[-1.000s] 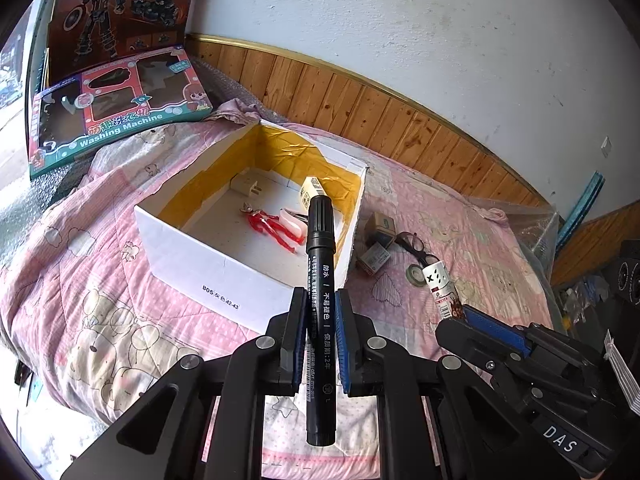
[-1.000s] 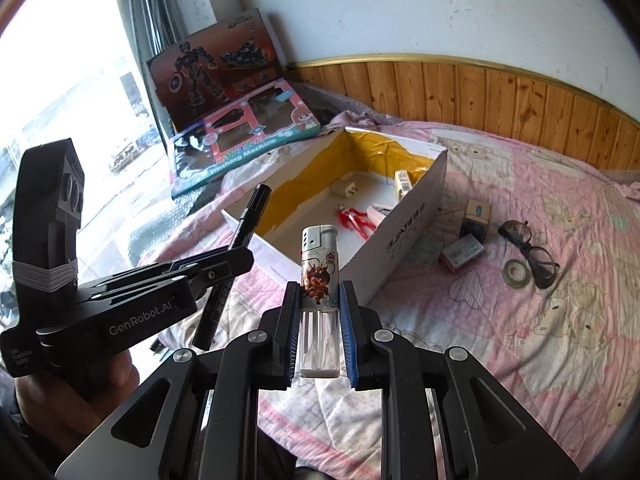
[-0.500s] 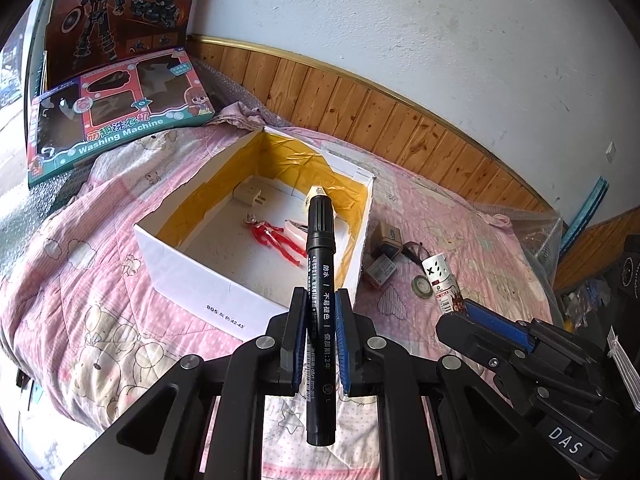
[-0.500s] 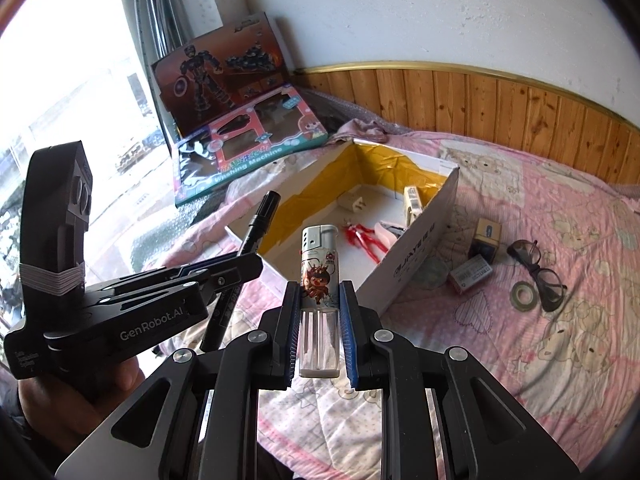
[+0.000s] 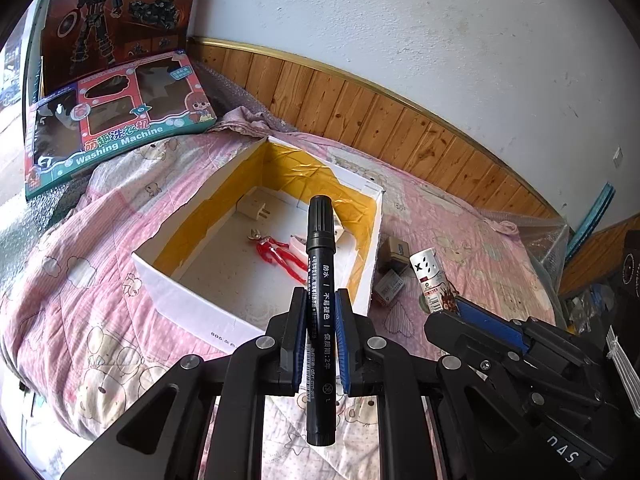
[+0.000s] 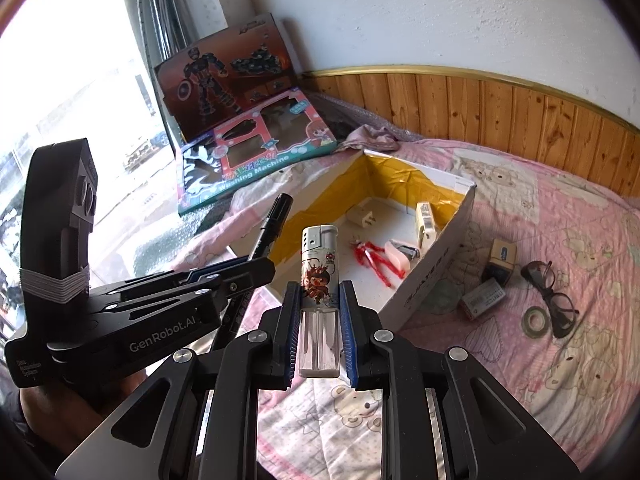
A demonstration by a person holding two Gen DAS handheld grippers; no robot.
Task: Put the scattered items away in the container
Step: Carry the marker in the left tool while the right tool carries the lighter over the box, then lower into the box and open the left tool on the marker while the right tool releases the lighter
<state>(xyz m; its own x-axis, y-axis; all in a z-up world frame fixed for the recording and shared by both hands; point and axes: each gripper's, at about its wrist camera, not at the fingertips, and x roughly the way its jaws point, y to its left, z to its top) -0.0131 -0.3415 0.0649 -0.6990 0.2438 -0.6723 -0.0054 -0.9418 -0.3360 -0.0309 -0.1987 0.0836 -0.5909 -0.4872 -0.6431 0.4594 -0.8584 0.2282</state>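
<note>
Left wrist: fingers (image 5: 320,344) clamp one marker (image 5: 320,264); right fingers (image 6: 319,324) clamp one lighter (image 6: 319,276).

A pink cartoon-print quilt (image 6: 560,216) is covering the bed, bearing an open white cardboard box (image 6: 432,280), two small cartons (image 6: 486,298), eyeglasses (image 6: 554,296), a tape roll (image 6: 535,321), and a leaning washing-machine toy box (image 5: 116,120).

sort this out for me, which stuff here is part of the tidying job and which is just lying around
Part of the job:
- black marker in the left gripper
- lighter in the right gripper
- white box
- small boxes, glasses, tape roll loose on the bedspread

Just lying about:
- washing machine toy box
- robot figure box
</note>
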